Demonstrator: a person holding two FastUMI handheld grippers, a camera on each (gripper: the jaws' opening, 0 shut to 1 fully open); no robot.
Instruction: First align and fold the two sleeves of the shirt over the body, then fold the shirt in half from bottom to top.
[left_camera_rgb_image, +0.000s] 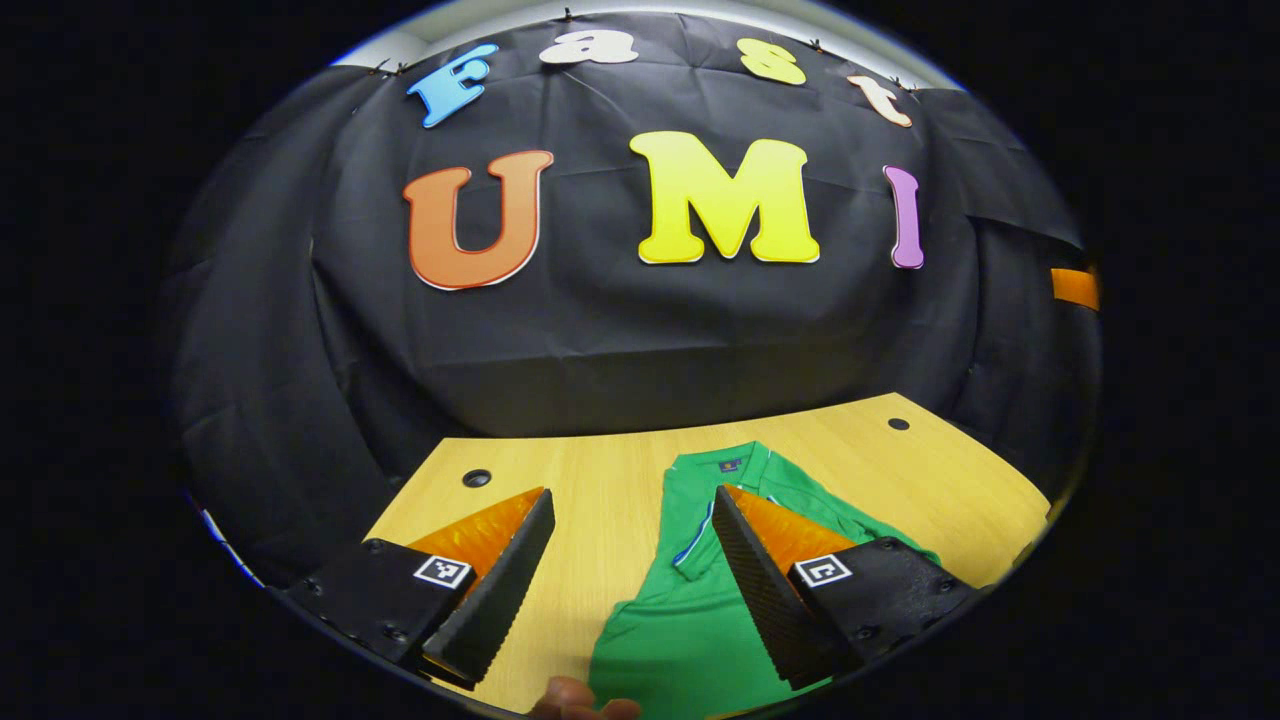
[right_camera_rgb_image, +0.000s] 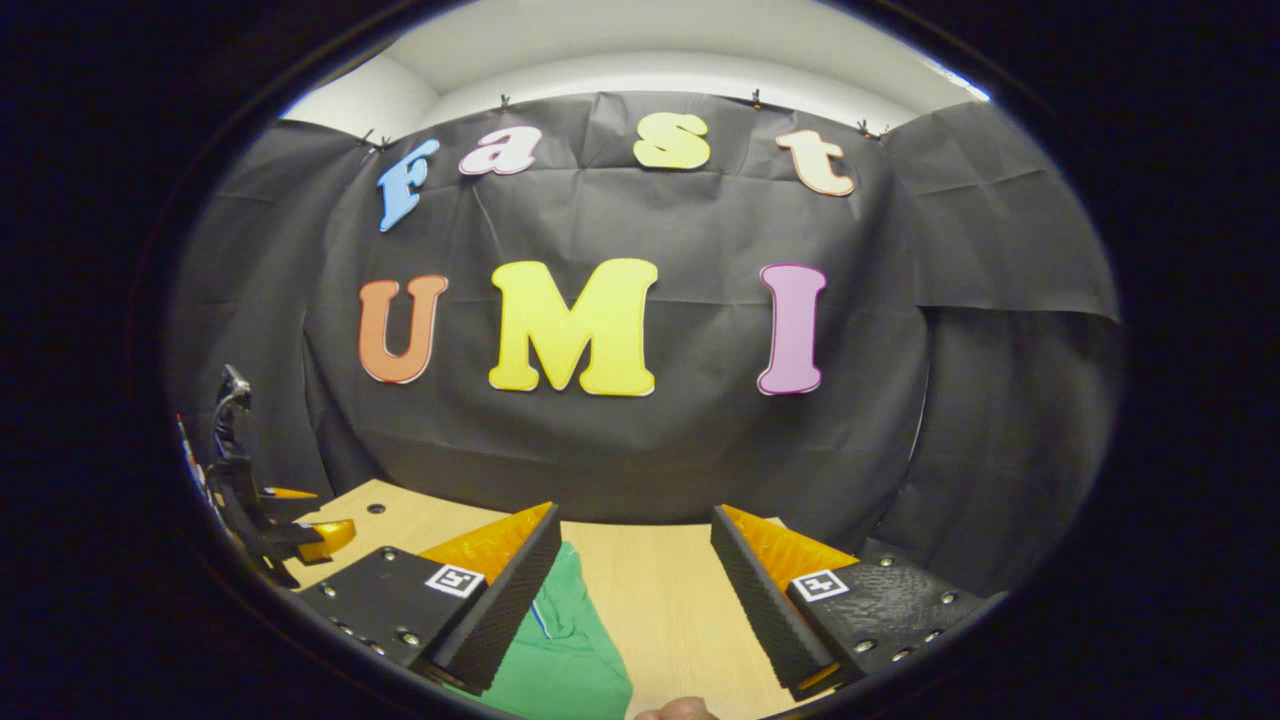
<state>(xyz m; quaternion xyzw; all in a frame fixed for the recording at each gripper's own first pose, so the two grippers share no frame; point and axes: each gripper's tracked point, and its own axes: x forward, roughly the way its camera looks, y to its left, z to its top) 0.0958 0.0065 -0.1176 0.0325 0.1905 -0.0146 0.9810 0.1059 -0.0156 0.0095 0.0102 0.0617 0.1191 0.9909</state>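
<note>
Spread fingers (left_camera_rgb_image: 735, 560) of both grippers hover; shirt (left_camera_rgb_image: 690, 620) lies lengthwise, collar pointing away.

Green shirt (left_camera_rgb_image: 690, 620) flat on table (left_camera_rgb_image: 600, 490), sleeves folded in.

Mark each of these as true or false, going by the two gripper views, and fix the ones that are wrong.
1. The shirt is green. True.
2. The left gripper is clamped on the shirt. False: its fingers stand wide apart with nothing between them, held above the wooden table and the shirt.
3. The shirt's collar points toward the booth's black wall. True: in the left gripper view the collar lies at the far end.
4. The right gripper is shut. False: its fingers are spread open, with bare table between them.
5. The shirt lies on a glass table. False: the tabletop is light wood.
6. In the right gripper view the shirt lies by the left-hand finger. True.
</note>
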